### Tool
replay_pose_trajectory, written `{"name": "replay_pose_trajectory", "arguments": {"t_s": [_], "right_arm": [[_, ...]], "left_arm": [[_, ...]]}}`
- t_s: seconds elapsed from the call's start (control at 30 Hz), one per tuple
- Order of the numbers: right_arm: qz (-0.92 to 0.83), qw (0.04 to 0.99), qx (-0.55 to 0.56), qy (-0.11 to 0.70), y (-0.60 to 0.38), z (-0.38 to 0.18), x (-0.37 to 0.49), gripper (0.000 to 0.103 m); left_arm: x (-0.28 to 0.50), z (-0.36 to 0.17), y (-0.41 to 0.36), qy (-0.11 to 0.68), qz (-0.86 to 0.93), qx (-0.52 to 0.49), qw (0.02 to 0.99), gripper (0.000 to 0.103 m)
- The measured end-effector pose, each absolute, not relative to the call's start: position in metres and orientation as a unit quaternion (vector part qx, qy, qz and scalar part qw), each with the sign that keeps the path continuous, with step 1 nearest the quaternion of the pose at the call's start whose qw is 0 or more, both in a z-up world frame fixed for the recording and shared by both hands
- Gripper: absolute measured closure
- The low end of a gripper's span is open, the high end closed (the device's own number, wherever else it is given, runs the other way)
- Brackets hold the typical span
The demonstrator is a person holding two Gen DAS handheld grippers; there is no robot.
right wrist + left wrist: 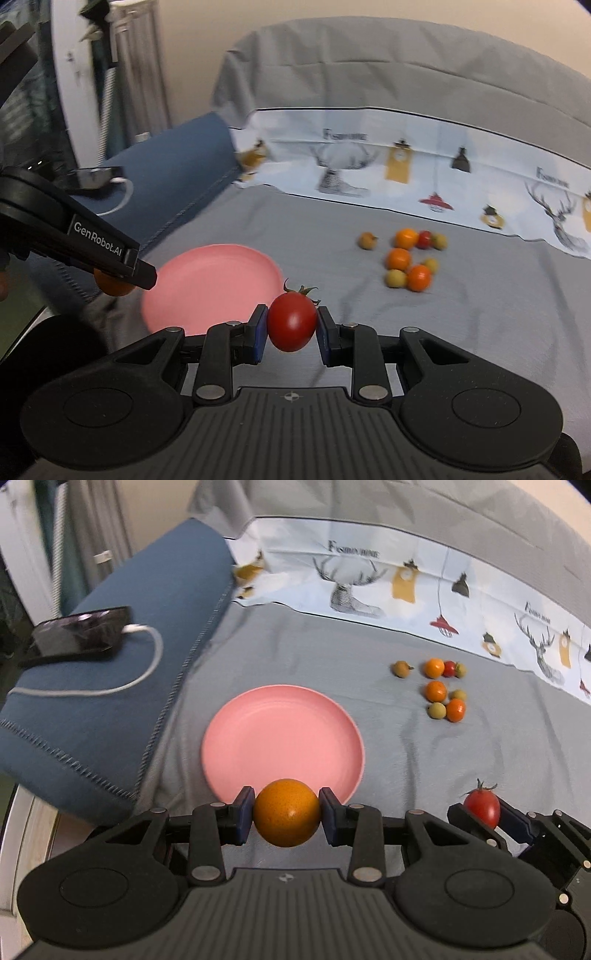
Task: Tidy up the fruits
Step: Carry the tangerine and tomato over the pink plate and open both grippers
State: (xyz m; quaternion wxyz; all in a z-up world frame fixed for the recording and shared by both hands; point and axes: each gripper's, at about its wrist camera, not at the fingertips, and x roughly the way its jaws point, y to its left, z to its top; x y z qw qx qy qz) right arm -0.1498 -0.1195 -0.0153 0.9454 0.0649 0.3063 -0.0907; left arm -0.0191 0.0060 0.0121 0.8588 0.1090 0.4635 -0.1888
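Observation:
My left gripper is shut on an orange and holds it at the near rim of the empty pink plate. My right gripper is shut on a red cherry tomato with a green stem, just right of the plate. The right gripper and its tomato also show in the left wrist view, at the right. The left gripper shows in the right wrist view at the left, with its orange partly hidden. A cluster of small oranges, green fruits and a red tomato lies on the grey sheet beyond.
A folded blue blanket lies left of the plate with a black phone and white cable on it. A patterned white cloth runs along the back. The bed's edge is at the near left.

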Motion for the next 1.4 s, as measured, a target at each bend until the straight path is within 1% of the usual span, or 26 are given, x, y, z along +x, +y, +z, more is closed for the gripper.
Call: {"name": "replay_pose_trajectory", "arguments": {"t_s": [0.3,0.73,0.97,1.4], "right_arm": [[-0.086,0.949,0.036,0.301,-0.096,0.000,-0.157,0.074],[-0.083,0.946,0.029,0.311,-0.097,-0.002,-0.152,0.074],[-0.070,0.940,0.031,0.333,-0.102,-0.016,-0.133,0.074],[-0.037,0.928,0.017,0.369,-0.099,-0.058,-0.058,0.074]], "left_arm": [[-0.035,0.021,0.043,0.454,-0.181,0.088,0.868,0.061],[-0.031,0.017,0.040,0.456,-0.183,0.092,0.866,0.061],[-0.013,0.000,0.031,0.476,-0.176,0.099,0.856,0.061],[0.046,-0.045,0.006,0.506,-0.161,0.128,0.838,0.061]]}}
